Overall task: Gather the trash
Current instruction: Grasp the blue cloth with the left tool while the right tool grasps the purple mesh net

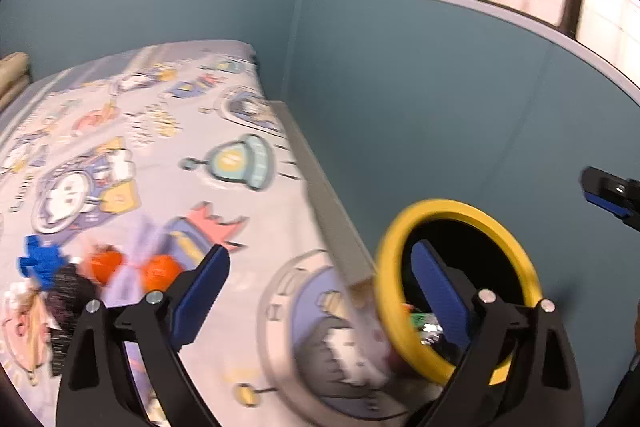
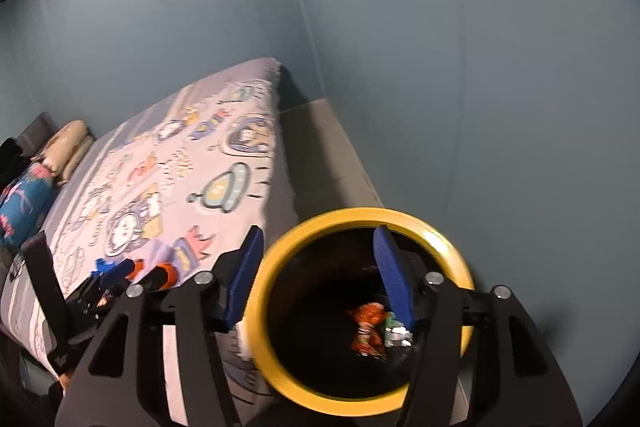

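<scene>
We judge this as the gap between drops: both tools hang empty, and some trash is already in the bin while more waits on the bed.

Right tool point(image 2: 320, 275) hangs over the yellow-rimmed trash bin point(image 2: 448, 243), jaws wide, nothing between the blue pads. One pad point(image 2: 394, 277) overlaps the bin mouth in the right wrist view; whether it touches the rim we cannot tell. Inside the bin lie an orange wrapper point(image 2: 366, 327) and a green-and-silver wrapper point(image 2: 396, 333). The bin stands on the floor in the gap between the bed point(image 2: 256, 187) and the blue wall point(image 2: 520, 107).

Left tool point(image 1: 324, 287) is also wide open and holds nothing. It points along the bed edge, with the bin rim point(image 1: 390, 291) just beside its right pad point(image 1: 438, 287).

Remaining trash sits in a cluster on the cartoon-print sheet point(image 1: 248, 227), left of the left tool: two orange pieces point(image 1: 132, 267), a blue piece point(image 1: 40, 259) and a dark crumpled item point(image 1: 68, 287). Motion blur hides what exactly they are.

Next move, as we read it: swing a tool over to that cluster, come down on one piece, close, carry it over the yellow rim and let go. Thin, light wrappers may slip the pads or drag the sheet, so the grip should be centred.
</scene>
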Demonstrator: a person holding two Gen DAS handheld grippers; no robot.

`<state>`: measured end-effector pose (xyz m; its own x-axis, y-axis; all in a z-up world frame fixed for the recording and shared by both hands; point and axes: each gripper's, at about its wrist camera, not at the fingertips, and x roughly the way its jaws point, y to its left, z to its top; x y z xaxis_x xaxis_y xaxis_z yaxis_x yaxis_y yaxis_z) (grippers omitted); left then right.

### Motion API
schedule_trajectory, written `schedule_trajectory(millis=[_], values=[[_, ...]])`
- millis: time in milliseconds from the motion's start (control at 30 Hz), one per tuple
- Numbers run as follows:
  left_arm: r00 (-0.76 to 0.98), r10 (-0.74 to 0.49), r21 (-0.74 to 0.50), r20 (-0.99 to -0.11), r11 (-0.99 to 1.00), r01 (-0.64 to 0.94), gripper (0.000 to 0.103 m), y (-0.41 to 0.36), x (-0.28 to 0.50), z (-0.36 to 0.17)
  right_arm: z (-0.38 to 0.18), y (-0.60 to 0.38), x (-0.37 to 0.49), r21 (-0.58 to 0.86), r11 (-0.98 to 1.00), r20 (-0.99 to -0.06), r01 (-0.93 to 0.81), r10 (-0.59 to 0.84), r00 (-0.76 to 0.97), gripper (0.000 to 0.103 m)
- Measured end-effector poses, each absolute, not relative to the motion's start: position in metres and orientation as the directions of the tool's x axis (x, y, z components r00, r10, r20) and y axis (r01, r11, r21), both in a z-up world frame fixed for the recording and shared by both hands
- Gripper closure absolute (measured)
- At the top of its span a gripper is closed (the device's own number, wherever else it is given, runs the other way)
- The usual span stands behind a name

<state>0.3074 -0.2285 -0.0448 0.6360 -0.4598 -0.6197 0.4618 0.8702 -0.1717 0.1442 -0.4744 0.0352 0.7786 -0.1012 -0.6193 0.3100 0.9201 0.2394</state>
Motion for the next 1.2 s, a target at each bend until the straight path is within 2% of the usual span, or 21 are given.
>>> schedule_trajectory(millis=[167,400,800,1200], values=[[0.694,-0.379,-0.158,-0.612,0.918,0.363,0.008,-0.174,0.321,-0.037,0.044,-0.435,0.153,0.25,0.942,-0.564,0.222,-0.045,0.824,0.036],[0.737,-0.272,-0.151,-0.618,0.962,0.228,0.008,-0.102,0.333,-0.037,0.045,-0.38,0.167,0.224,0.967,-0.547,0.121,0.022,0.837,0.032],[0.751,-0.078,-0.116,-0.656,0.993,0.001,0.008,0.012,0.368,-0.068,0.005,-0.297,0.207,0.239,0.971,-0.602,-0.001,0.149,0.785,0.029],[0.707,-0.006,-0.119,-0.708,0.987,-0.111,0.008,0.072,0.404,-0.117,-0.056,-0.229,0.252,0.227,0.971,-0.677,-0.072,0.21,0.705,0.029]])
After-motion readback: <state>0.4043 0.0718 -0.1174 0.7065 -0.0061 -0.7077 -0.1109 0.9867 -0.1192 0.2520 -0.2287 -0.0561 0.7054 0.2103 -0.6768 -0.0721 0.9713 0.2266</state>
